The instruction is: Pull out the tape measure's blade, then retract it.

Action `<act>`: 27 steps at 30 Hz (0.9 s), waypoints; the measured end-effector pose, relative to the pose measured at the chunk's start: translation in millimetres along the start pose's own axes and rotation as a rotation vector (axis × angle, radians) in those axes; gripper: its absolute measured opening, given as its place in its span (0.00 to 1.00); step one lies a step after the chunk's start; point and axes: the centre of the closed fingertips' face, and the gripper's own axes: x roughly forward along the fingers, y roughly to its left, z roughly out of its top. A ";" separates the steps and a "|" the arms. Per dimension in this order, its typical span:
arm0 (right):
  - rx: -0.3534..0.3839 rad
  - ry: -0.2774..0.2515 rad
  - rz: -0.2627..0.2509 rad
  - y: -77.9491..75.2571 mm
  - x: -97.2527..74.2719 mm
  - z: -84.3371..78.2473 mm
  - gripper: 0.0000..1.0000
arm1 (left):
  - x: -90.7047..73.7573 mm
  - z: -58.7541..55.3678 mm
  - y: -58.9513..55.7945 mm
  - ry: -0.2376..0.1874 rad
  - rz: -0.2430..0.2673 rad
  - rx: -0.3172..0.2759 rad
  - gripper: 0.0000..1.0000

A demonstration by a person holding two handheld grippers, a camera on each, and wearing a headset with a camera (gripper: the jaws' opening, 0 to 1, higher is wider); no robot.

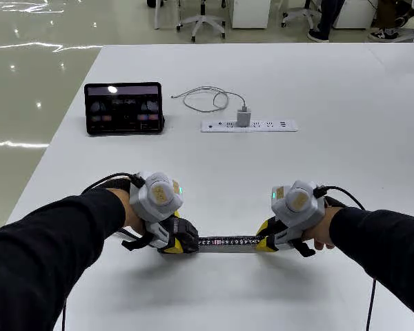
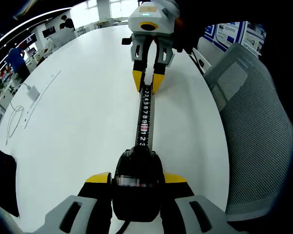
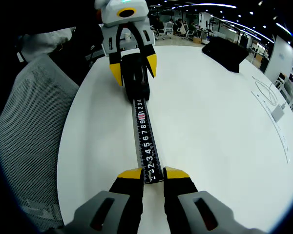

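White tabletop lies bare around the work, which sits close to the table's near edge. There the left gripper is clamped on the black tape measure case. The right gripper pinches the tip of the blade, stretched straight between them. A tablet and power strip lie well apart, farther back. A mesh chair stands just past the near edge.
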 end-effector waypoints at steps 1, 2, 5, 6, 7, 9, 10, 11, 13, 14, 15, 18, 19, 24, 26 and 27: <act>0.000 0.000 0.000 -0.1 -0.2 -0.2 0.11 | 0.0 -0.1 0.1 0.000 0.000 -0.001 0.34; 0.001 0.000 0.000 -0.3 -0.5 -0.6 0.11 | 0.1 -0.1 0.2 -0.001 0.000 0.000 0.34; 0.002 0.002 0.000 -0.4 -1.3 -2.3 0.11 | 0.4 -0.1 0.2 -0.001 0.001 -0.001 0.34; 0.002 0.003 -0.001 -0.6 -1.6 -2.9 0.11 | 0.5 -0.1 0.3 -0.001 0.001 -0.001 0.34; 0.003 0.005 -0.001 -0.6 -1.9 -3.9 0.11 | 0.6 -0.1 0.3 -0.002 0.001 -0.001 0.34; 0.006 0.006 -0.001 -0.8 -2.5 -5.0 0.11 | 0.6 0.1 0.2 -0.002 0.001 0.000 0.34; 0.006 0.006 -0.003 -0.8 -2.9 -5.4 0.11 | 0.5 0.1 0.1 -0.002 0.000 0.000 0.34; 0.006 0.006 -0.004 -0.8 -3.1 -6.0 0.11 | 0.5 0.1 0.1 -0.002 0.000 0.000 0.34; 0.008 0.008 -0.005 -0.8 -3.6 -7.7 0.11 | 0.5 0.2 0.0 -0.002 0.000 0.001 0.34; 0.012 0.008 -0.005 -0.7 -3.7 -8.4 0.11 | 0.5 0.3 0.0 -0.002 0.000 0.002 0.34; 0.012 0.011 -0.005 -0.3 -4.0 -9.4 0.11 | 0.5 0.2 0.1 -0.002 0.000 0.003 0.34; 0.015 0.010 -0.004 0.5 -5.3 -10.5 0.11 | 0.6 0.2 0.3 -0.001 0.000 0.004 0.34; 0.015 0.011 -0.005 0.5 -5.7 -11.1 0.11 | 0.5 0.2 0.2 -0.001 0.000 0.004 0.34; 0.017 0.015 -0.008 -0.7 -8.5 -16.0 0.10 | 0.4 0.5 -0.3 0.000 0.000 0.003 0.34; 0.020 0.016 -0.007 -0.6 -9.4 -18.0 0.10 | 0.4 0.5 -0.4 0.000 0.000 0.003 0.34; 0.021 0.018 -0.008 -1.1 -9.9 -19.2 0.10 | 0.5 0.6 -0.4 0.000 0.000 0.003 0.34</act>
